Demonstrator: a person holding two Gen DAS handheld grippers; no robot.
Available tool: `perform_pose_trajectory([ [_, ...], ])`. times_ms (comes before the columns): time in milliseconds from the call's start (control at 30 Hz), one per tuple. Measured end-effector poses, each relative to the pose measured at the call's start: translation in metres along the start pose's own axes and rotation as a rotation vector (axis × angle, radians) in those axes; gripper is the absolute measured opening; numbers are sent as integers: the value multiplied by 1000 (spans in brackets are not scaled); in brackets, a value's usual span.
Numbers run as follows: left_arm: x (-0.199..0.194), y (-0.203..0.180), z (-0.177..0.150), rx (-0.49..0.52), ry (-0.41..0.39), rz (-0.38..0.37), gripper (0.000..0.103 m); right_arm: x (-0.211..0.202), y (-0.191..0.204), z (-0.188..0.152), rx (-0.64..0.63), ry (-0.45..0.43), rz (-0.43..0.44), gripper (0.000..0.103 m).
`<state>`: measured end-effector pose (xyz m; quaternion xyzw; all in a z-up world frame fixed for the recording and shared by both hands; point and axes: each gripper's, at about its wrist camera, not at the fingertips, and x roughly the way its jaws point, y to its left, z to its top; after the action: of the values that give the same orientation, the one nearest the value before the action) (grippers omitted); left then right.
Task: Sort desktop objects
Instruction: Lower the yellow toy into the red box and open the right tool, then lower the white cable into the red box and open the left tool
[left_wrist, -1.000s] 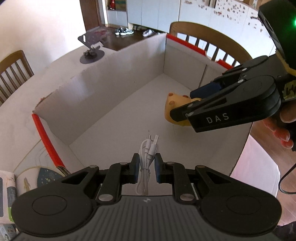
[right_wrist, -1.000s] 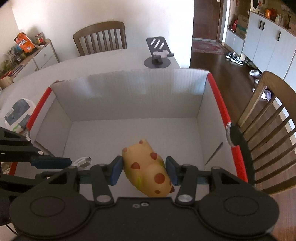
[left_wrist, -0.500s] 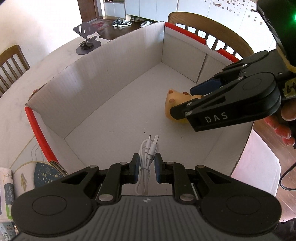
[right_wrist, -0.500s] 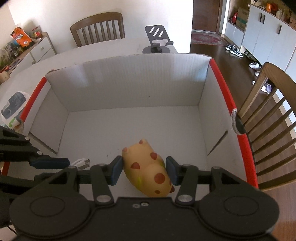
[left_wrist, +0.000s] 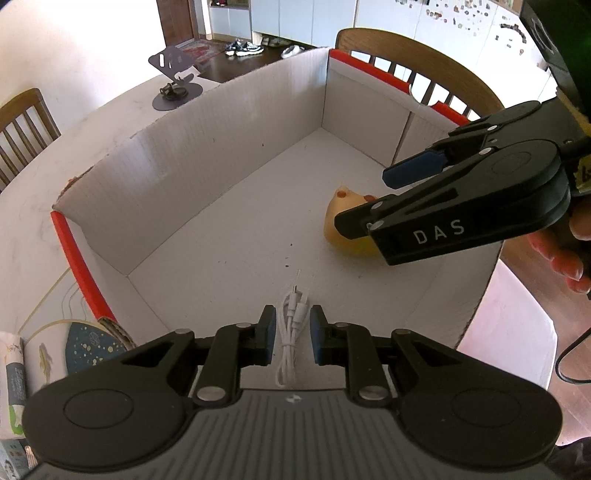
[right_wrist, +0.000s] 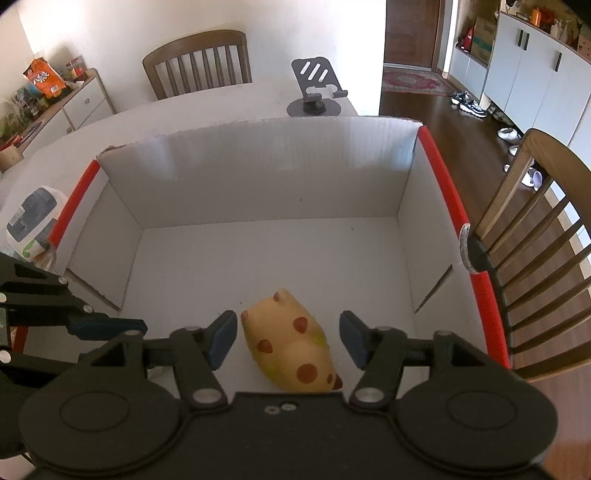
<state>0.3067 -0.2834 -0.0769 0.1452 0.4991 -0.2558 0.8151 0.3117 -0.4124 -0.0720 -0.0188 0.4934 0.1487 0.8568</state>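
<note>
A white cardboard box (left_wrist: 221, 147) (right_wrist: 258, 173) with red edges stands on the table. On its floor lies a yellow toy with red-brown spots (right_wrist: 291, 350) (left_wrist: 343, 229). My right gripper (right_wrist: 288, 332) (left_wrist: 364, 199) straddles the toy, its jaws opening, with a gap at each pad. A bundled white cable (left_wrist: 290, 332) lies between the pads of my left gripper (left_wrist: 293, 321). That gripper's jaws are opening too, and the cable sits loose between them. One left finger (right_wrist: 110, 326) shows at the right wrist view's left edge.
A grey phone stand (left_wrist: 175, 92) (right_wrist: 316, 92) stands on the table beyond the box. Wooden chairs (right_wrist: 535, 240) (left_wrist: 413, 59) crowd the box's right side. A wipes pack (right_wrist: 31, 221) and a printed mat (left_wrist: 85, 350) lie left of the box.
The right jaws have spread off the toy, which now lies free on the box floor. The left jaws have parted slightly around the cable.
</note>
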Motion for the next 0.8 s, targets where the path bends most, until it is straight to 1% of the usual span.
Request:
perform_pose_trajectory([
  [67,-2,0,0,-2,-9,3,21,-3,0,1,2,-8,2,61],
  [300,-11,0,-4,-19,-35,2,22,-16,2,4,5,-48,16,62],
  [433,-15,1,-6,-30,-60,-11,30,-22,3,5,4,-65,27,62],
  [500,-19,0,-6,-33,-83,-23,47,-25,4,6,5,-74,31,62],
  [533,-21,-1,-6,-26,-91,-47,71,-26,4,6,7,-77,31,62],
  [567,-22,-4,-5,-17,-93,-52,96,-27,4,6,8,-81,30,62],
  [600,-23,-7,-5,-13,-99,-25,103,-29,4,6,9,-86,30,62],
  [633,-24,-8,-6,-13,-110,-10,103,-30,4,6,8,-91,29,62],
  [700,-25,-6,-6,-28,-107,-30,103,-32,3,7,10,-97,29,62],
  [800,-27,-4,-8,-45,-111,-21,103,-36,2,8,15,-110,34,62],
])
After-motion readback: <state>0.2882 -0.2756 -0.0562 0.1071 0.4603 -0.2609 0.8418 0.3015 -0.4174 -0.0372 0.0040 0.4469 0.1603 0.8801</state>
